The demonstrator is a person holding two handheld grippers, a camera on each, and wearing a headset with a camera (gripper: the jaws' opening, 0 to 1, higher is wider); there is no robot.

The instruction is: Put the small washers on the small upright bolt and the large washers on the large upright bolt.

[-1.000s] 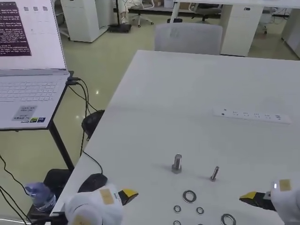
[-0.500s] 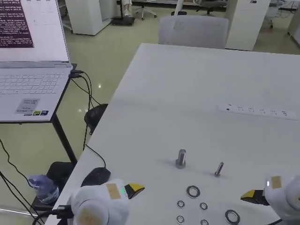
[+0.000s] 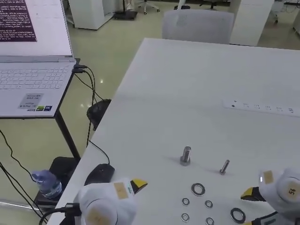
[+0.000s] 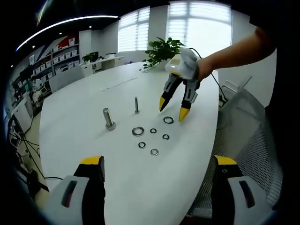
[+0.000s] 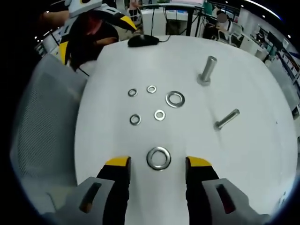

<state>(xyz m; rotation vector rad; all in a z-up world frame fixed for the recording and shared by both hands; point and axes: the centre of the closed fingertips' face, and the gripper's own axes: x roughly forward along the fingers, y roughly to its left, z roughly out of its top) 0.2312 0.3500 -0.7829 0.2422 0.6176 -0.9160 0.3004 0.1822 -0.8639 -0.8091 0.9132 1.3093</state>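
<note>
At lower centre, right gripper view: your yellow-tipped right gripper (image 5: 158, 162), jaws spread, brackets a large flat steel washer (image 5: 158, 157), pick-up pending. Next, pinch it for the thick upright steel bolt (image 5: 206, 70).

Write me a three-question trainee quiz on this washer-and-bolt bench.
1. True or false: the large upright steel bolt carries no washer yet.
2. How many small silver ring washers lie on the white table?
3. In the right gripper view, what shows between the jaws of the open right gripper? A. a large silver ring washer B. a small washer C. a laptop
Key: 1 true; 2 four; 3 A.
</note>
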